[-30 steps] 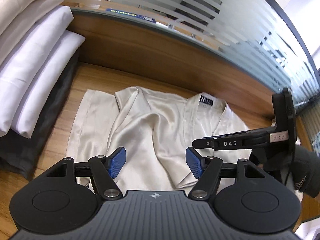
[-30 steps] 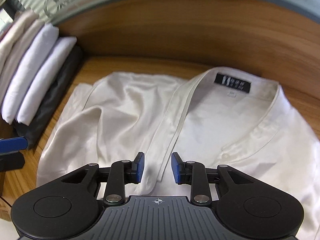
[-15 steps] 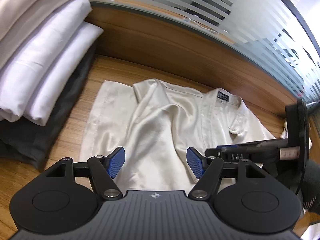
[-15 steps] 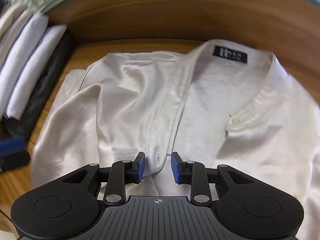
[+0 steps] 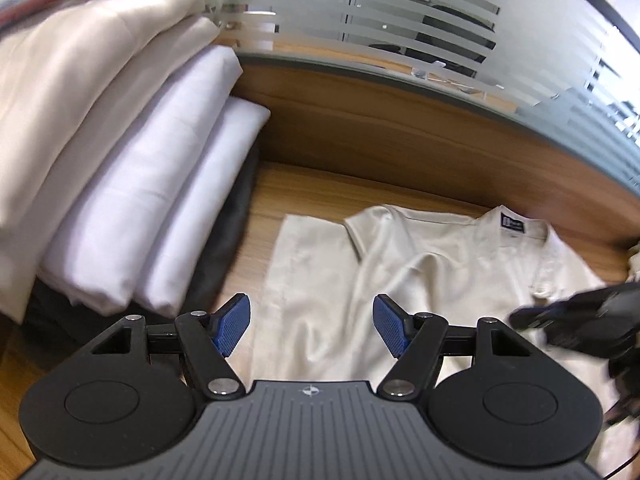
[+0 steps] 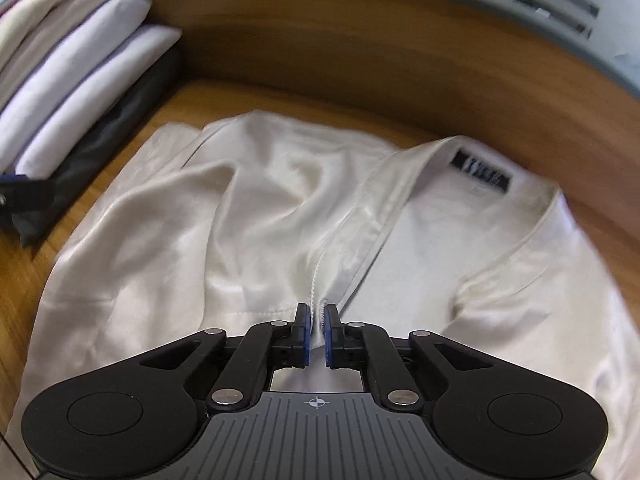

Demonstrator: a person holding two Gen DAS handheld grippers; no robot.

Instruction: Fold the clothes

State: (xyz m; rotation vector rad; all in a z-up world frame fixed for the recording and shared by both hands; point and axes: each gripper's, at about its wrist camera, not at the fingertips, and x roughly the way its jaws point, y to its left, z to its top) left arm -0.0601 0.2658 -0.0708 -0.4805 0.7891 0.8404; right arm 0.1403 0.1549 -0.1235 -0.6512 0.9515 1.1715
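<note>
Tabletop [image 5: 304,188]: wood grain, with a wooden upstand along its far edge and frosted striped glass [image 5: 420,20] above that.
Stack of folded clothes [image 5: 120,168]: by the left edge of the tabletop; cream pieces on top, two white pieces below them, a dark garment [image 6: 104,140] at the bottom.
Shirt [image 6: 248,208]: cream and satiny, spread open near the far edge of the tabletop, just right of the stack and not touching it as far as the left wrist view shows. The collar points to the far edge; one front panel is rumpled toward the middle.
Collar label [image 6: 482,172]: dark rectangle inside the neck; its lettering is too blurred to read.
Right gripper [image 6: 316,334]: blue pads drawn in on the stitched front edge of the shirt, a ridge of cloth pinched between them. In the left wrist view it shows as a blurred dark shape at the right edge.
Left gripper [image 5: 312,328]: blue pads wide apart with nothing between them, above the near part of the shirt's left side; whether it touches the cloth I cannot tell.
</note>
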